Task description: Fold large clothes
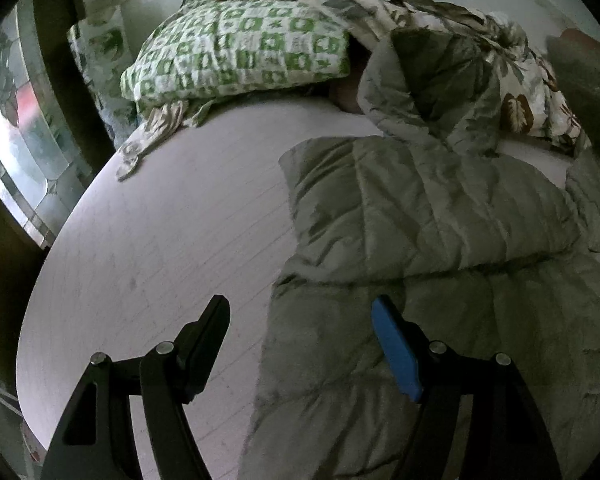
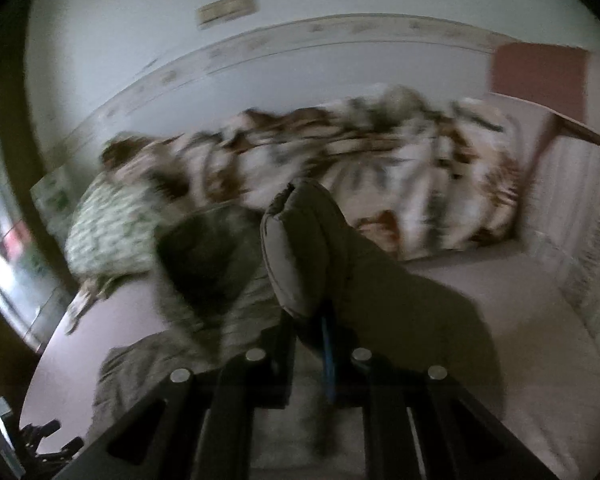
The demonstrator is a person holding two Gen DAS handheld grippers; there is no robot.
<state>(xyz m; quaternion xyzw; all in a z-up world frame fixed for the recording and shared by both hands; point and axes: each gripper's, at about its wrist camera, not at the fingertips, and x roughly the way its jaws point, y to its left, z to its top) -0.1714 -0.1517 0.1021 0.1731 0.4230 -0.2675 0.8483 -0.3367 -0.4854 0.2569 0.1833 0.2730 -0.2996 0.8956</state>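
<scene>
- the olive puffer jacket (image 1: 432,216) lies on the bed (image 1: 172,220), on its right part as the left wrist view shows it, with one quilted panel already laid over the body of the garment.
- the left gripper (image 1: 300,344) hangs above the bed at the near left edge of the jacket; its jaws stand wide apart and nothing is between them.
- the right gripper (image 2: 306,340) has its jaws pressed nearly together on a fold of the jacket, it seems a sleeve (image 2: 320,248), which stands up in front of the camera. that view is blurred, so i cannot tell exactly which part it is.
- behind the jacket a floral quilt (image 1: 460,40) lies in a heap, and a green checked pillow (image 1: 236,52) rests at the far left, both apart from the folded panel.
- the jacket looks soft, thick and padded, and i judge it light for its bulk. it will not keep a sharp crease; the filling pushes a fold open again.
- the shell cloth may be smooth and can slip from a thin pinch, so a deep bite on a seam, cuff or hem seems better.
- for the left gripper, the near left edge of the body, at a quilting seam, looks like a good place to take hold.
</scene>
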